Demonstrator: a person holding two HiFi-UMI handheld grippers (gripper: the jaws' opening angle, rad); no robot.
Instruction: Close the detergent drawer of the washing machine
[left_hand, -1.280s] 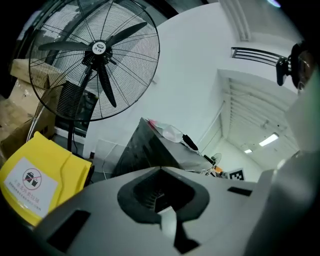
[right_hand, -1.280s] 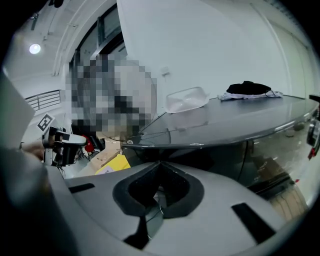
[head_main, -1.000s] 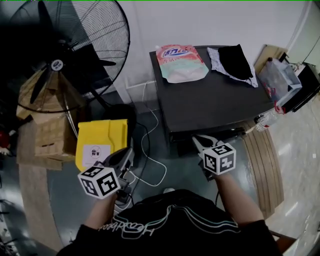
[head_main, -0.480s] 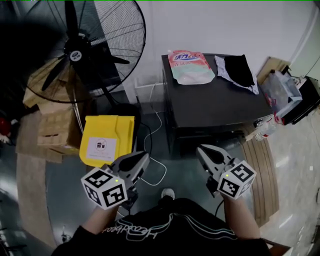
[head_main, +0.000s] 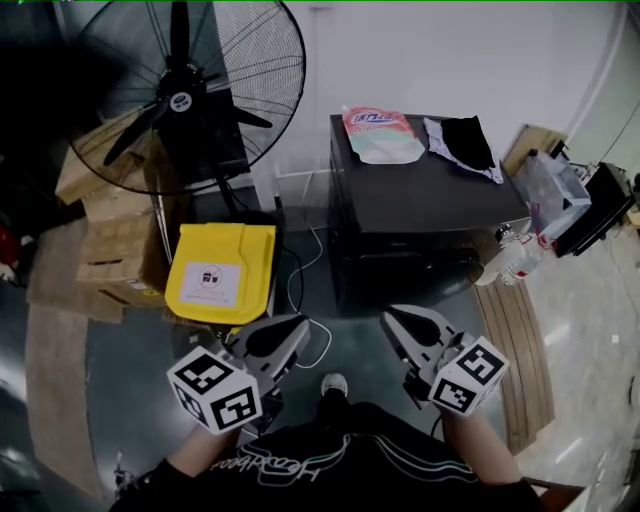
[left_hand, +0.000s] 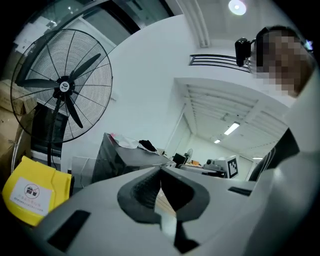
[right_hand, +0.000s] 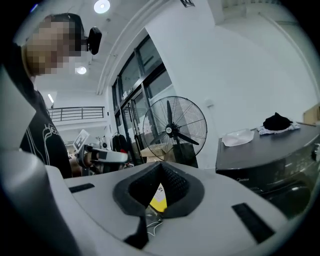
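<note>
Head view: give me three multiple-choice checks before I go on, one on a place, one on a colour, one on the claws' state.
1. Where does the detergent pouch lie?
A. on the floor
B. on top of the washing machine
C. on a cardboard box

2. What colour is the bag below the fan?
A. yellow
B. red
C. white

3. How are the left claw and right claw?
A. both shut and empty
B. both gripping cloth
C. both wide open

Answers: 1 B, the pouch rests on the machine's dark top near the wall. 2 A, it is plainly yellow with a white label. 3 A, each gripper view shows the jaws meeting with nothing between them.
</note>
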